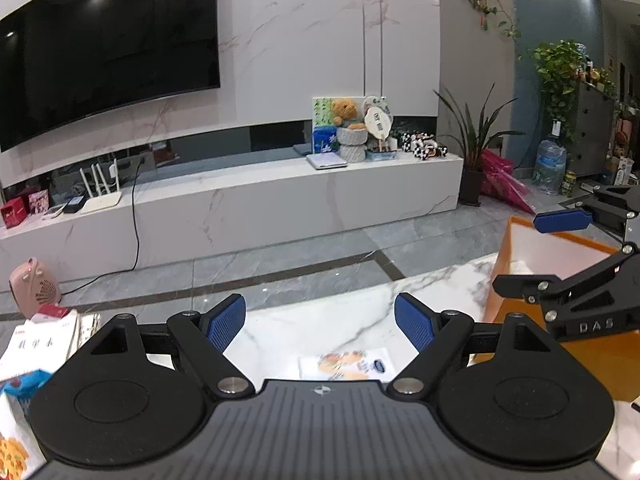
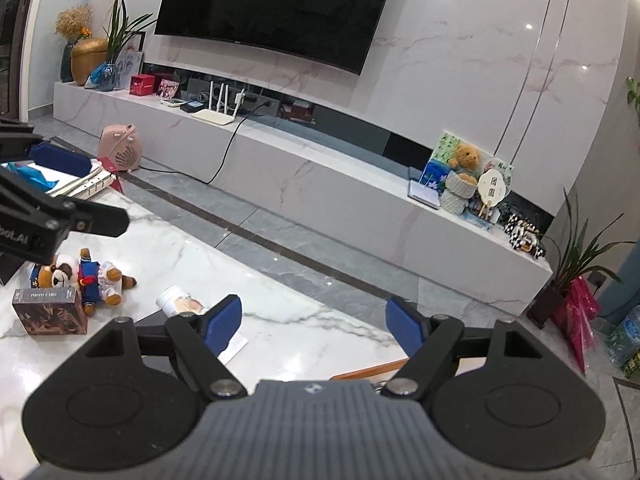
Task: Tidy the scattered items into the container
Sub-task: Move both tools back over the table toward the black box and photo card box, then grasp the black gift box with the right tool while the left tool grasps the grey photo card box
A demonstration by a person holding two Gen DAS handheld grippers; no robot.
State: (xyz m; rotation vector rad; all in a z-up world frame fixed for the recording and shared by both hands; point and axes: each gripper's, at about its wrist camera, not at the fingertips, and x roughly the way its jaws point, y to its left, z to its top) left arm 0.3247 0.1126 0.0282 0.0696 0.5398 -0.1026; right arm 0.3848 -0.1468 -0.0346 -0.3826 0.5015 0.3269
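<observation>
Legible writing comes first. A brown box point(image 2: 50, 311) standing at the near left of the marble table point(image 2: 280, 328) is marked "PHOTO CARD" along its top edge. The body of the right gripper, seen from the left wrist view, carries raised letters reading "DAS". The left gripper's body, seen from the right wrist view, shows a partial mark ending "bot.AI". A white booklet point(image 1: 40, 344) at the table's left edge bears printed characters too blurred to read. The small flat packet point(image 1: 347, 364) carries a printed picture and a dark oval logo, not legible.

Count of loose items on the table: one brown box, one plush toy in a blue sailor outfit point(image 2: 86, 276) lying just beside that box, one white jar point(image 2: 179, 301) on its side to the right of the toy, one flat packet, one white card point(image 2: 234, 348), one ring binder point(image 2: 90, 184) at the far left.

One container: an orange box with white inner walls point(image 1: 560, 252), standing on the right of the table.

Left gripper point(image 1: 320, 322): blue pads spread apart, nothing between them, poised over the flat packet. Right gripper point(image 2: 314, 326): jaws likewise wide apart and empty, held above the orange box's rim point(image 2: 372, 370).
</observation>
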